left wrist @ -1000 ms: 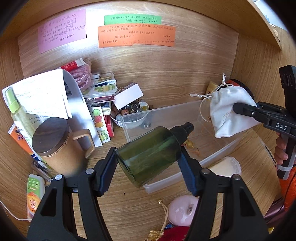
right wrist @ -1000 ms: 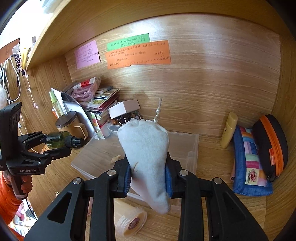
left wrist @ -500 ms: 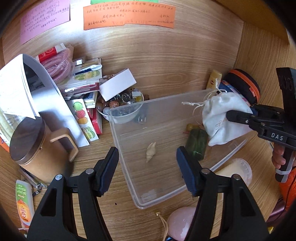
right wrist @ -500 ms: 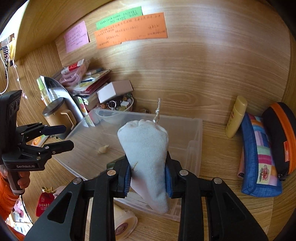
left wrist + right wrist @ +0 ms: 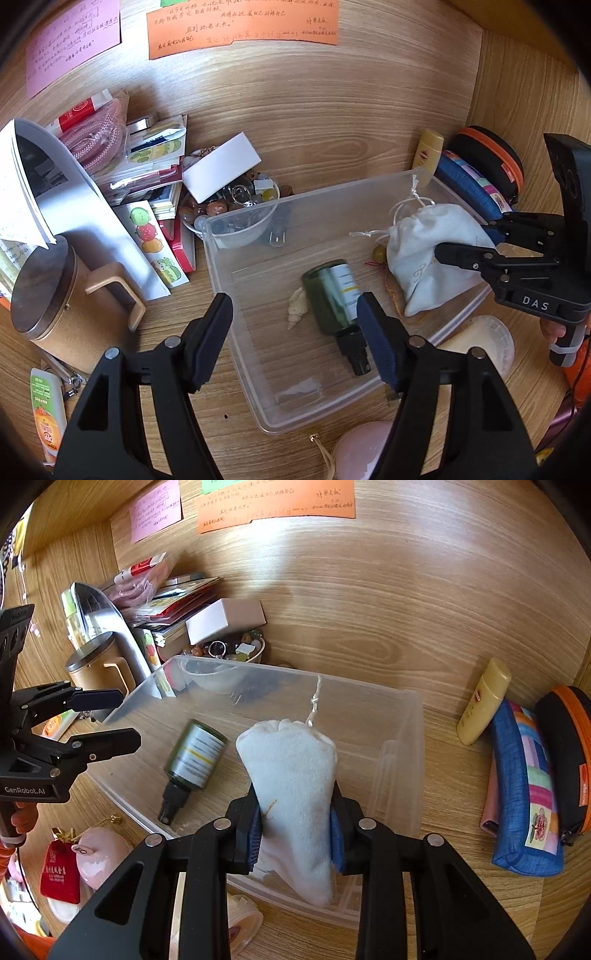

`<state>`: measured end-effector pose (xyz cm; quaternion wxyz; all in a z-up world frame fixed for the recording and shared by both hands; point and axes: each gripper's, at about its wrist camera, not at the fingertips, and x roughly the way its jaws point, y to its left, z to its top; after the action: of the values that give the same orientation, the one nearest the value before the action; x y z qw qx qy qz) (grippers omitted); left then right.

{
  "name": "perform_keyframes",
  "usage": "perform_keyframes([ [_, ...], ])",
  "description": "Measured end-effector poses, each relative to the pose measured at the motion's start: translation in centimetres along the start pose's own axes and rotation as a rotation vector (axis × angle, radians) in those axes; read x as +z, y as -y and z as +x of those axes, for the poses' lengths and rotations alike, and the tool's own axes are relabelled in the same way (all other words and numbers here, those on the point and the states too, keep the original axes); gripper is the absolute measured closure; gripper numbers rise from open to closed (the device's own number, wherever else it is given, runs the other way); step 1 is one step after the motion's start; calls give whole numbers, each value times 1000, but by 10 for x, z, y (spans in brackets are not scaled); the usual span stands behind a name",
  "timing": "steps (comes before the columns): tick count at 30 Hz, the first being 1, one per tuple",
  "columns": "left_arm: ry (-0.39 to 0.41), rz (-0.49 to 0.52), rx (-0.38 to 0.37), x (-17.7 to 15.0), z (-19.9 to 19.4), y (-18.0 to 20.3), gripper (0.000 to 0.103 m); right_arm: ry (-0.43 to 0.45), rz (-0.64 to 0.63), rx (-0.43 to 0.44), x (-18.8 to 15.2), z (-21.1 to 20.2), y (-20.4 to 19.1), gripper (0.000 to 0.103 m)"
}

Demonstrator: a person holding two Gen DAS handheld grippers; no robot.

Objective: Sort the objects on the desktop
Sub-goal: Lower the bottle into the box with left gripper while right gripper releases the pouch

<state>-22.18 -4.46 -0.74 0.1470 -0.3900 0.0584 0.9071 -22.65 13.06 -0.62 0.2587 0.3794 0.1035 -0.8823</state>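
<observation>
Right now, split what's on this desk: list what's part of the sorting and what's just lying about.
In play: clear bin, green spray bottle lying inside, white drawstring pouch clamped in right gripper, left gripper opening, empty.

Lying about: lidded mug, yellow tube, striped pencil case.

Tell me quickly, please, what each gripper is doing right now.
Left gripper: opening, holding nothing.
Right gripper: shut on the white drawstring pouch.

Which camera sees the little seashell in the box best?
The left wrist view: the seashell lies in plain sight on the clear bin's floor beside the green bottle. The right wrist view does not show it.
</observation>
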Motion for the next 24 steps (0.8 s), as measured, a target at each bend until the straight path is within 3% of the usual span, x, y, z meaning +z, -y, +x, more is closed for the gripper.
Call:
perform_keyframes([
  [5,15,3,12,1,-4,1,28,19,-29,-47,1,-7,-7,70],
  [7,17,2,16,2,-5,1,27,36,-34,-56,1,-14,-8,62],
  [18,26,2,46,-3,-14,3,20,106,-57,-85,-4,-46,-20,40],
  [24,12,17,54,-12,-21,5,11,121,-45,-110,-13,-59,-21,20],
])
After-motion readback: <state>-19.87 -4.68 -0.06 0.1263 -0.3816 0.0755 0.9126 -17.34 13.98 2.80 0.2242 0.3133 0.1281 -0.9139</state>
